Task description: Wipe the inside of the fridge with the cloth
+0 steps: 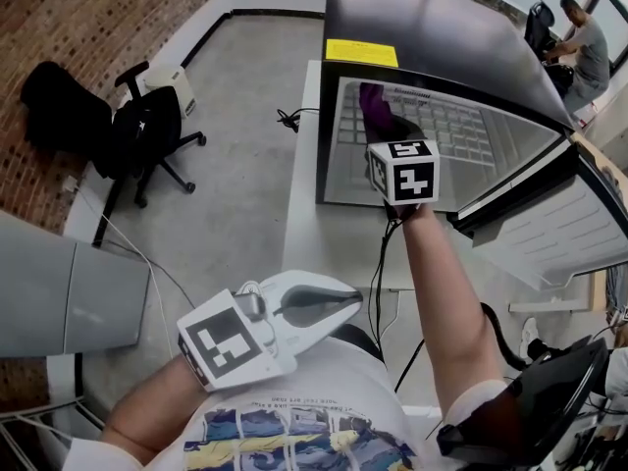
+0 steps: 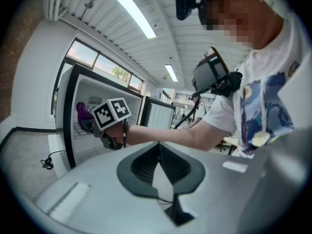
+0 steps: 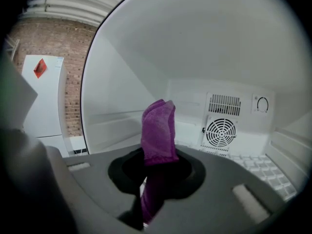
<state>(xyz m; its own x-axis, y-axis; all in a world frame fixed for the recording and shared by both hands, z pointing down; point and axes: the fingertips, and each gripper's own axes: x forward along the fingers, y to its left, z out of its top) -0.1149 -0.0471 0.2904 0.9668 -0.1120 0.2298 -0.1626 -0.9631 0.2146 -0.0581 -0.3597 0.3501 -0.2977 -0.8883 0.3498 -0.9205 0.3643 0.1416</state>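
We are gripping the purple cloth in the right gripper inside the fridge; the left gripper is hanging back, jaws together

The right arm reaches straight forward, forearm bare. The right gripper points away from the body, its 2 jaws clamped on a purple cloth that stands up between them. The left arm is bent and held low against the torso. The left gripper points to the right, its jaws together at the tips and empty.
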